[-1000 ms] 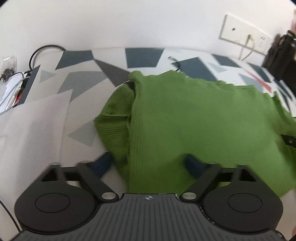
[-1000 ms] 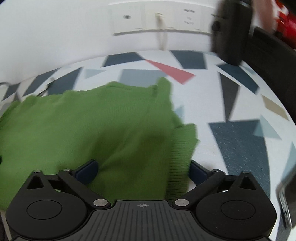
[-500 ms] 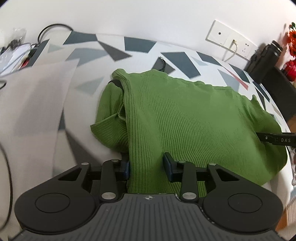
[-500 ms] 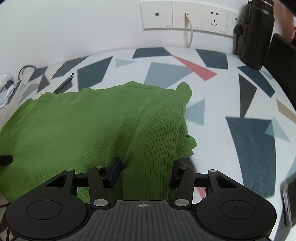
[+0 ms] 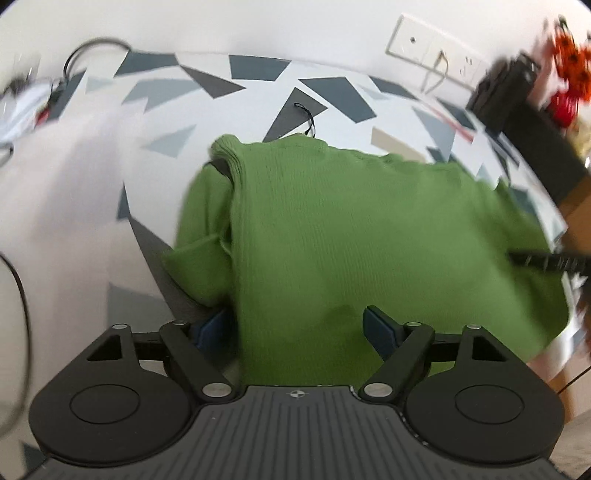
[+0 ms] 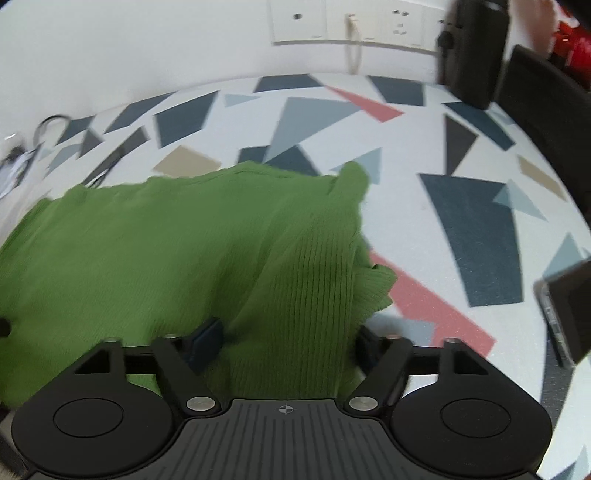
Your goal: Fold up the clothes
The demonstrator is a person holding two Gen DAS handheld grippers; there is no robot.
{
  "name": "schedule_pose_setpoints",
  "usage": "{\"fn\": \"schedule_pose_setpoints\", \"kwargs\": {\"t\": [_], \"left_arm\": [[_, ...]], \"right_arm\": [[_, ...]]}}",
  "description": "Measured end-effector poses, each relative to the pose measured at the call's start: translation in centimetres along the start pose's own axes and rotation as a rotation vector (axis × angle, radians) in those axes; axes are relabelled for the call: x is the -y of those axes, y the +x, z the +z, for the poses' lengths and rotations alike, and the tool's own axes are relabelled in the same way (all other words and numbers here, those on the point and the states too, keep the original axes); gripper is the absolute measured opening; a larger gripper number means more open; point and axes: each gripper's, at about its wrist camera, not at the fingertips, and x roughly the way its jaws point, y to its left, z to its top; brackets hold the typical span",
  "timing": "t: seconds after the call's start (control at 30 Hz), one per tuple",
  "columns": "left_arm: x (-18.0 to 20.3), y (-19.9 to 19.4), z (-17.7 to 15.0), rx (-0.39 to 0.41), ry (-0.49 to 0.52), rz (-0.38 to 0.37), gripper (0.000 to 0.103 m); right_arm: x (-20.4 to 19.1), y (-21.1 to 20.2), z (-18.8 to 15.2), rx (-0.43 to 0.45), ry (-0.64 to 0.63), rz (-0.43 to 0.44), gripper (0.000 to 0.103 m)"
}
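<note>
White tabletop point(image 6: 406, 177) printed with grey, dark blue, tan and red triangles fills both views, backed by a white wall that carries a row of sockets point(image 6: 354, 22) with a pale cable hanging from one of them. On this tabletop lies the green sweater point(image 5: 369, 236), a ribbed knit folded into a broad flat slab, and everything else is placed from it.

At the sweater's left end, a sleeve point(image 5: 201, 236) is tucked under the top layer, its cuff poking out to the side. The left gripper point(image 5: 295, 328) stands at the near edge of this end. Its jaws are opening and stand wide apart; the near edge of the sweater lies between the blue pads point(image 5: 380, 328), which do not press on the cloth. The left pad sits just off the sweater's side, over the tabletop.

At the sweater's right end, the right gripper point(image 6: 284, 339) is likewise at the near edge. Its jaws are opening too, spread wide, with a raised ridge of ribbed knit between them and nothing gripped. A folded cuff point(image 6: 373, 291) sticks out beside that ridge.

Beyond the sweater's far edge, a thin black loop point(image 5: 308, 120) lies on the tabletop. Past its right end, near the sockets, stands a dark bottle point(image 6: 472, 55). Off the sweater's left end, cables point(image 5: 92, 51) lie at the tabletop's corner.
</note>
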Motion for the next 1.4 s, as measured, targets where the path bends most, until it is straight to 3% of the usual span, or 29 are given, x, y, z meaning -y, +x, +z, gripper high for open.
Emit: {"fn": "schedule_pose_setpoints", "kwargs": {"t": [0.17,0.27,0.4,0.93,1.4], "left_arm": [[-0.4,1.2,1.1,-0.003,0.050,0.047,0.102],[0.3,2.2,1.5,0.018,0.073,0.111,0.102],[0.7,2.7,1.7,0.042,0.044,0.152,0.103],[0.5,2.6,0.8,0.106,0.057,0.138,0.103],[0.6,2.3,0.7,0.048,0.036,0.149,0.103]], "right_arm": [[0.2,1.5,0.7,0.019,0.059,-0.030,0.096],[-0.3,2.3,1.0,0.018,0.038,-0.051,0.102],[-0.6,2.8,1.5,0.012,0.026,-0.055,0.102],[-0.6,3.1,1.7,0.019,0.002,-0.044,0.102],[-0.8,3.0,1.5,0.021,0.031,-0.066,0.102]]}}
